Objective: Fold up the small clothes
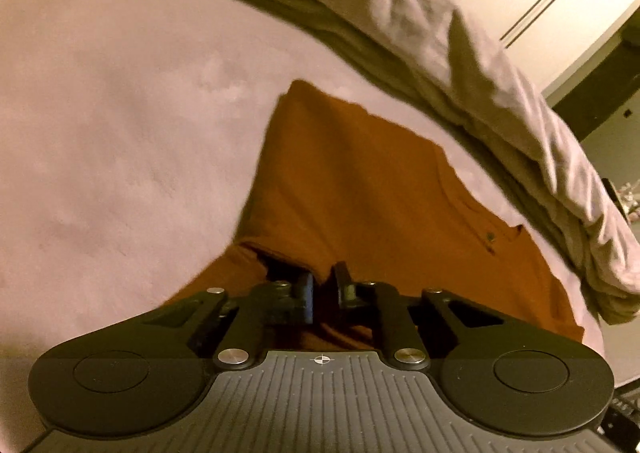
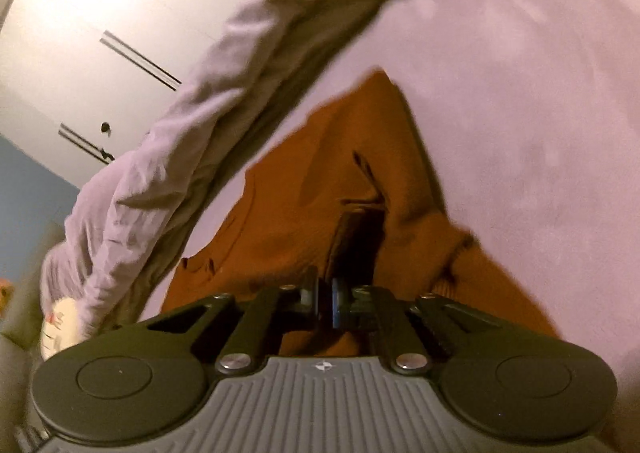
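An orange-brown garment (image 1: 360, 181) lies on a pale pink bed cover (image 1: 120, 113); a small button (image 1: 490, 237) shows near its right edge. My left gripper (image 1: 323, 285) is shut, and orange cloth bunches up between and around its fingertips. In the right wrist view the same garment (image 2: 288, 205) is drawn up into a raised fold with a dark hollow just beyond my right gripper (image 2: 325, 303). That gripper is shut on the cloth at its near edge. The pinched edges themselves are hidden behind the fingers.
A rumpled pale duvet (image 1: 460, 53) lies in a ridge along the far side of the bed cover (image 2: 520, 93) and shows again as the duvet (image 2: 180, 125) on the left. White wardrobe doors (image 2: 100, 13) stand behind it. A white soft object (image 2: 56, 325) sits low left.
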A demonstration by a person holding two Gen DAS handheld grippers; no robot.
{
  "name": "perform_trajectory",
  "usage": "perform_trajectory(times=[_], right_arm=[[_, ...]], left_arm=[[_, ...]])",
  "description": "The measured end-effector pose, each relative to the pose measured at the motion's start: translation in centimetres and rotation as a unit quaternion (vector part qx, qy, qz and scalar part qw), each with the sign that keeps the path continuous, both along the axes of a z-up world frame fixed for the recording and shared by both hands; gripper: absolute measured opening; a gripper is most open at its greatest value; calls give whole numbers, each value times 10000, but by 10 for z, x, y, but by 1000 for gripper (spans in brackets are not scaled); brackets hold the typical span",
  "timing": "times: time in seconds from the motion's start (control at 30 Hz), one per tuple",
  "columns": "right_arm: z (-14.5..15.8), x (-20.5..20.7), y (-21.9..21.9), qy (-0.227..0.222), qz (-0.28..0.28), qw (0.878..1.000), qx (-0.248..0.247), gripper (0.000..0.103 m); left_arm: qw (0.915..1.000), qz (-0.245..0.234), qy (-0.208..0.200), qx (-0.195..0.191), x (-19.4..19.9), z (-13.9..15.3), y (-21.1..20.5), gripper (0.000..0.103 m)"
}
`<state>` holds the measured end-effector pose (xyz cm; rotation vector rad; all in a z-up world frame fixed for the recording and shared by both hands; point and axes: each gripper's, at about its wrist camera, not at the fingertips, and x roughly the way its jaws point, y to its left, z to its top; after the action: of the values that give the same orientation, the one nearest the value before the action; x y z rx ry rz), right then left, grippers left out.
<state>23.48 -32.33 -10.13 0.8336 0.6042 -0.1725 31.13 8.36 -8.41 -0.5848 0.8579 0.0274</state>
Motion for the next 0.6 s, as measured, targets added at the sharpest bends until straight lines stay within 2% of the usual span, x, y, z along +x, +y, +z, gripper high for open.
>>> perform_trajectory(times=[0.1,0.17,0.23,0.3,0.37,0.4,0.43,0.5,0.57,0.6], right_arm=[[18,-10,10,-264,55,9982,-531,4],[25,-17,18,-330,108,9953,-909,4],[21,-16,22,-94,143,9921,-1245,5],[8,-9,19,418,122,9917,-1211,6],[9,-15,15,434,-55,9919,-1190,6],[16,-19,17,349,-137,9901,-1350,7],[23,-23,21,264,-200,9868,-1583,13],[38,-28,33,149,-444,9744,-2200,16],[48,-28,45,-3,-529,9636,-2621,17],[51,-25,54,-118,-367,9615,-2720,18]], left_arm=[[9995,-160,-265,119,-14,9,2,10],[9990,-242,-303,231,-20,10,1,10],[9981,-256,-33,555,-21,6,-3,10],[9950,-194,207,956,-23,8,-7,10],[9917,-157,179,1265,-30,18,-10,12],[9894,-101,79,1449,-35,25,-13,19],[9864,-59,-54,1639,-38,32,-16,34],[9796,14,-290,1989,-40,44,-26,54],[9730,-30,-571,2238,-36,51,-40,60],[9721,-82,-631,2259,-31,52,-48,64]])
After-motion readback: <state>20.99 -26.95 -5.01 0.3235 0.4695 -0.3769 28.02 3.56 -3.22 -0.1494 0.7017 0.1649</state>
